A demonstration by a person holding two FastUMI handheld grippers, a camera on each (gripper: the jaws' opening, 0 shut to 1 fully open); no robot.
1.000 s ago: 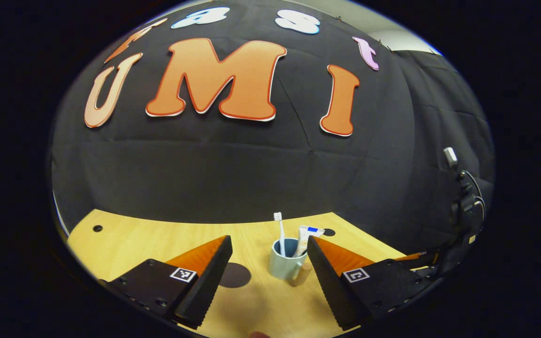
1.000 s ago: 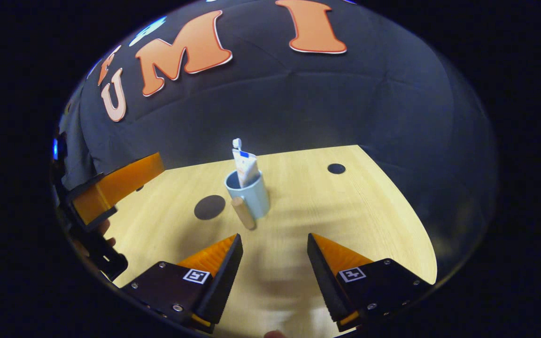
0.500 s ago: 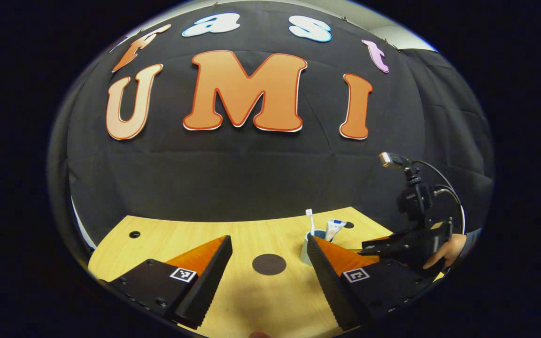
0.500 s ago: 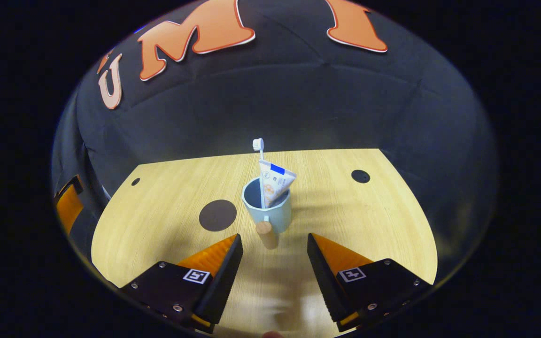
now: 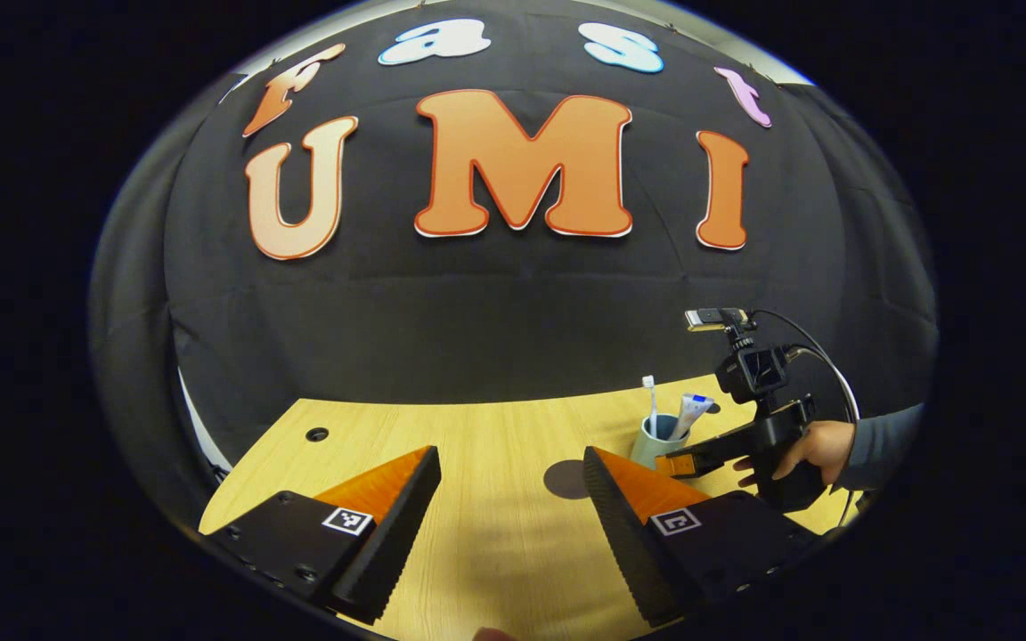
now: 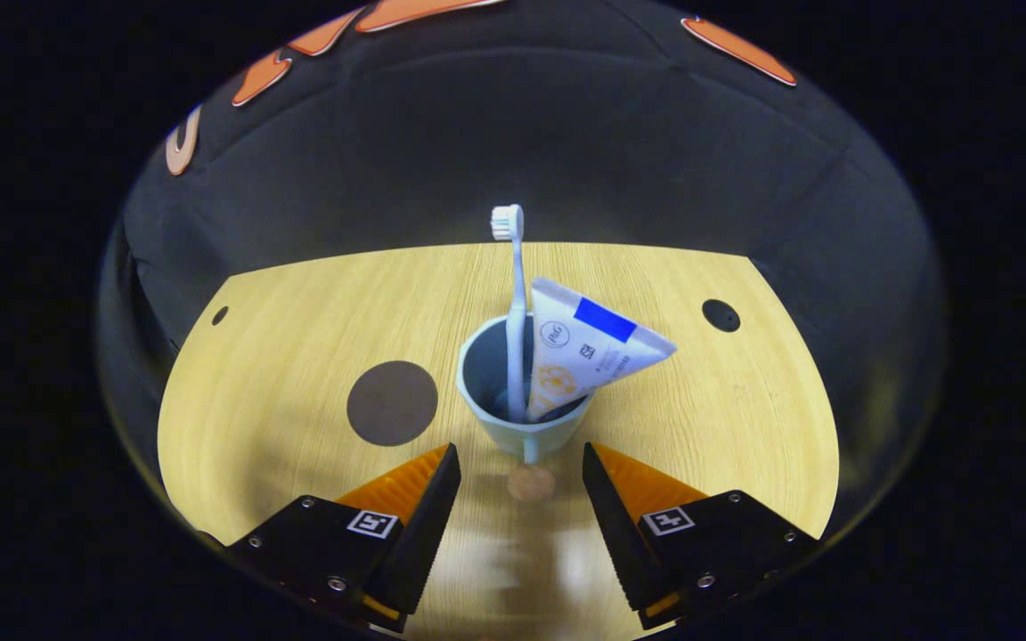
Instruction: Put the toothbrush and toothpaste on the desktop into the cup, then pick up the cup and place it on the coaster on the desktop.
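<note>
Change in right gripper view: the cup (image 6: 522,405) is much closer and larger than half a second ago, and its handle (image 6: 531,476) now sits between the right gripper (image 6: 521,485) fingers, not touching either.
Change in left gripper view: the cup (image 5: 658,442) has slid farther right, and the hand (image 5: 811,448) holding the right gripper (image 5: 700,458) has come close up to it.
Cup: pale blue-grey, upright on the worktop (image 6: 299,356), with a round wooden-looking knob at the end of its handle.
Toothbrush (image 6: 513,303): white, standing upright in the cup, bristles at the top.
Toothpaste (image 6: 584,347): white tube with a blue patch, leaning right in the cup, wide end up.
Coaster (image 6: 392,402): dark round disc, flat on the worktop, just left of the cup and bare.
Count: one cup, one toothbrush, one toothpaste tube, one coaster, two grippers.
Right fingers: spread wide, gripping nothing.
Left gripper (image 5: 511,499): fingers spread wide, holding nothing, above the near worktop (image 5: 477,463).
</note>
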